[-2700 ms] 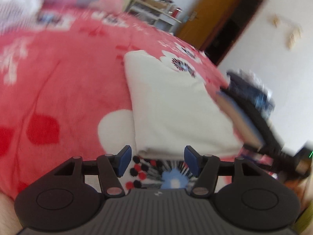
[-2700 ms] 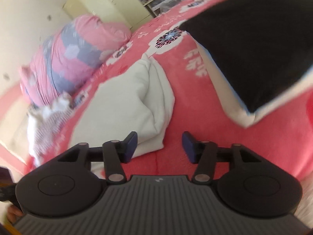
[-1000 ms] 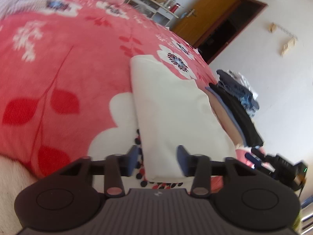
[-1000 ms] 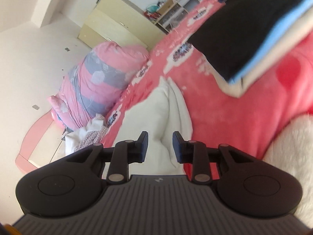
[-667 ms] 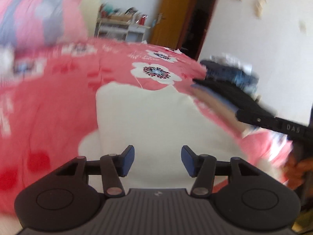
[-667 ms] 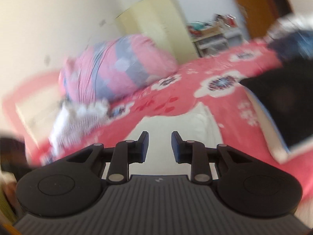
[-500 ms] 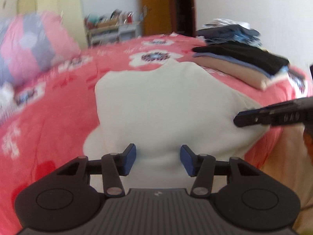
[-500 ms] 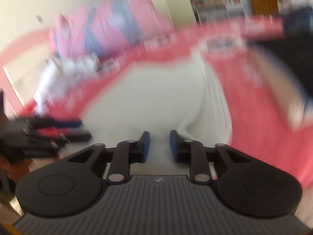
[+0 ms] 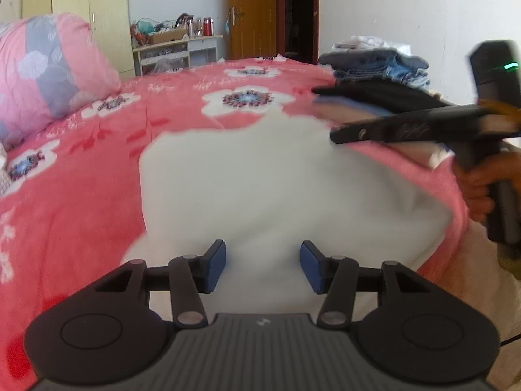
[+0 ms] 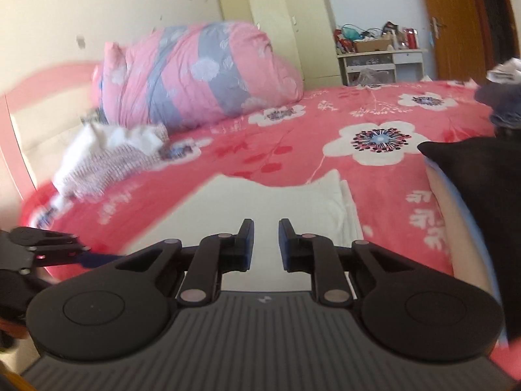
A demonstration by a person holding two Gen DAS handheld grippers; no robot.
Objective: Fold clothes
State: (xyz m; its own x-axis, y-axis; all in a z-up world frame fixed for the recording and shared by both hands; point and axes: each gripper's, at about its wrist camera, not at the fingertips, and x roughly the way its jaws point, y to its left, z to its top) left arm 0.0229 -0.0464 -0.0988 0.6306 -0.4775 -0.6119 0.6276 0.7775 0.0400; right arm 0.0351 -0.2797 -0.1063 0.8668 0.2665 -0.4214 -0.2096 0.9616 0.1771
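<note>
Left tool [image 9: 262,265] released, right tool [image 10: 266,244] narrowing, both empty over folded white garment [image 9: 276,182]; shallow pinch risks unfolding layers.

Soft, even daylight fills both views without hard shadows. Fisheye bending curves the edges, and motion blur smears the white garment [image 9: 276,189] and bedside laundry [image 10: 107,159].

White walls [image 9: 407,16] enclose the room; far off stand a cream wardrobe [image 10: 280,22], a cluttered white shelf unit [image 9: 176,50] and a brown wooden door [image 9: 252,13].
</note>
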